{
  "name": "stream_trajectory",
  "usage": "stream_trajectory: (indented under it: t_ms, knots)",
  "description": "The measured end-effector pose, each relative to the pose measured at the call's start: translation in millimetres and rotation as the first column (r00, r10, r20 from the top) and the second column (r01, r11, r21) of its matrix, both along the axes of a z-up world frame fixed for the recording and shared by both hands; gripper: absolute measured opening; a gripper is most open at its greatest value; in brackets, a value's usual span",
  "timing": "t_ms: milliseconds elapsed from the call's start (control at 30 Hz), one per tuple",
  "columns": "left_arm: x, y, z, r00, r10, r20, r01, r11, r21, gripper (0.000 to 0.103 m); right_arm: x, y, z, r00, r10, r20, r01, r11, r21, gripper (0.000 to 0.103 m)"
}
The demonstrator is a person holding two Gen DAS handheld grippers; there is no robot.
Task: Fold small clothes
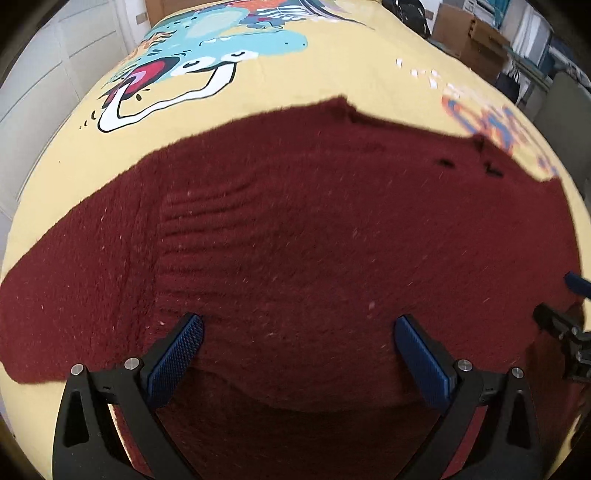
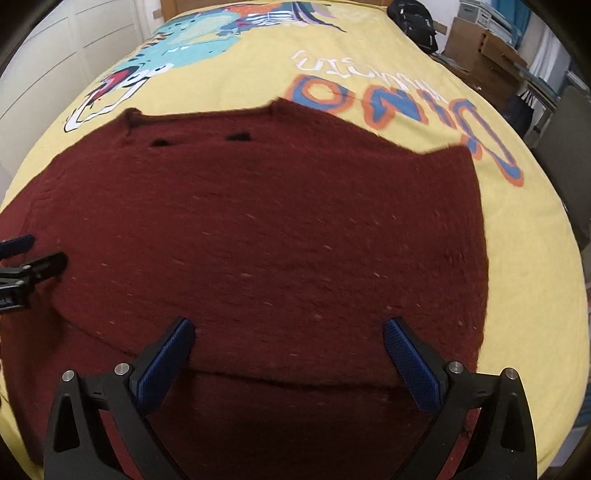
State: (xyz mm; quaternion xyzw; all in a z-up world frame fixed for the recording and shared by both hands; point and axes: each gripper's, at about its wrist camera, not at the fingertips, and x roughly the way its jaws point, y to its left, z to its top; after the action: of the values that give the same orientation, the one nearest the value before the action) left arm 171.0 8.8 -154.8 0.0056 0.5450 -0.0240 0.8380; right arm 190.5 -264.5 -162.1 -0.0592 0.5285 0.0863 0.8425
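You see sweater [image 1: 295,229]: dark red knit cloth, fuzzy, matt, ribbed rows, pale lint specks. Bed cover [image 2: 535,295] under it: smooth yellow cloth, matt, with printed cartoon. Your left gripper [image 1: 299,332] and right gripper [image 2: 288,336]: matt black plastic, shiny metal screws; pads [image 1: 177,354] blue, fine-textured. Boxes [image 1: 476,40]: brown cardboard.

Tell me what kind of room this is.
Probably a bedroom: the dark red sweater lies on a bed with a yellow dinosaur-print bedspread, white closet doors alongside and cardboard boxes beyond.
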Motion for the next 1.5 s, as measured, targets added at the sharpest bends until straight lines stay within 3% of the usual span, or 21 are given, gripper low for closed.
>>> stream_trajectory:
  t_ms: [200, 333, 433, 567, 700, 800, 867, 900, 1000, 1033, 1100, 1200, 1233, 1267, 1333, 1433, 1500]
  knots:
    - [-3.6, 11.3, -5.7, 1.000, -0.020, 0.000, 0.020, 1.000, -0.006, 0.102, -3.6, -38.9, -0.7, 0.998, -0.064, 0.015, 0.063, 0.997, 0.042, 0.102]
    - [-6.5, 3.0, -7.5, 1.000, -0.018, 0.010, 0.018, 0.998, 0.059, 0.102, -10.5, -36.9, 8.7, 0.999, -0.038, 0.020, 0.037, 0.999, 0.034, 0.102]
    - [-6.1, 8.2, 0.5, 1.000, -0.002, -0.020, 0.003, 1.000, 0.025, 0.102, -22.1, -33.7, 24.2, 0.999, -0.027, 0.022, 0.025, 0.997, 0.066, 0.102]
    - [-17.5, 46.9, 29.9, 0.997, 0.080, 0.013, -0.079, 0.994, -0.074, 0.102, -38.7, -35.2, 48.6, 0.999, -0.025, 0.044, 0.020, 0.995, 0.102, 0.103]
    - [-41.4, 120.8, 54.2, 0.970, 0.239, 0.048, -0.234, 0.968, -0.094, 0.102, -50.3, -38.7, 64.4, 0.997, -0.053, 0.060, 0.045, 0.991, 0.126, 0.102]
    - [-63.6, 191.0, 61.5, 0.917, 0.397, 0.038, -0.392, 0.915, -0.097, 0.102, -56.3, -41.8, 69.7, 0.995, -0.073, 0.060, 0.064, 0.987, 0.145, 0.103]
    - [-81.8, 239.0, 62.2, 0.859, 0.511, 0.029, -0.506, 0.856, -0.106, 0.102, -61.3, -42.4, 71.2, 0.995, -0.082, 0.054, 0.074, 0.986, 0.147, 0.103]
    - [-90.3, 259.3, 61.9, 0.842, 0.539, 0.021, -0.533, 0.836, -0.130, 0.102, -62.9, -42.5, 71.2, 0.995, -0.086, 0.048, 0.078, 0.986, 0.146, 0.103]
    - [-113.2, 319.1, 57.4, 0.734, 0.679, -0.002, -0.671, 0.726, -0.151, 0.102, -65.5, -42.6, 70.3, 0.995, -0.088, 0.041, 0.082, 0.988, 0.129, 0.103]
    - [-121.5, 340.9, 52.1, 0.681, 0.732, -0.021, -0.726, 0.671, -0.154, 0.102, -66.3, -42.7, 69.9, 0.995, -0.093, 0.039, 0.088, 0.988, 0.124, 0.103]
    - [-129.1, 372.2, 41.9, 0.599, 0.798, -0.061, -0.794, 0.583, -0.176, 0.102, -67.5, -44.0, 68.1, 0.994, -0.104, 0.030, 0.100, 0.987, 0.123, 0.103]
    - [-132.2, 405.3, 22.1, 0.514, 0.846, -0.142, -0.850, 0.480, -0.219, 0.102, -68.4, -44.6, 65.5, 0.994, -0.111, 0.017, 0.108, 0.988, 0.112, 0.103]
    - [-132.5, 411.0, 15.4, 0.539, 0.820, -0.194, -0.835, 0.488, -0.257, 0.102, -68.3, -44.7, 64.8, 0.994, -0.111, 0.013, 0.109, 0.988, 0.105, 0.103]
    - [-129.6, 415.7, 7.8, 0.533, 0.819, -0.213, -0.839, 0.481, -0.253, 0.102, -67.5, -45.1, 64.4, 0.994, -0.112, 0.011, 0.110, 0.989, 0.099, 0.103]
    - [-122.8, 419.0, -3.0, 0.540, 0.809, -0.231, -0.838, 0.491, -0.238, 0.102, -65.9, -46.3, 64.1, 0.993, -0.116, 0.008, 0.114, 0.989, 0.089, 0.103]
    - [-113.2, 415.2, -14.6, 0.570, 0.795, -0.208, -0.819, 0.531, -0.217, 0.101, -62.7, -48.2, 63.6, 0.992, -0.129, 0.007, 0.128, 0.988, 0.085, 0.103]
    - [-113.6, 417.9, -17.6, 0.575, 0.794, -0.197, -0.816, 0.537, -0.216, 0.099, -61.1, -49.2, 62.9, 0.991, -0.131, 0.005, 0.130, 0.988, 0.086, 0.103]
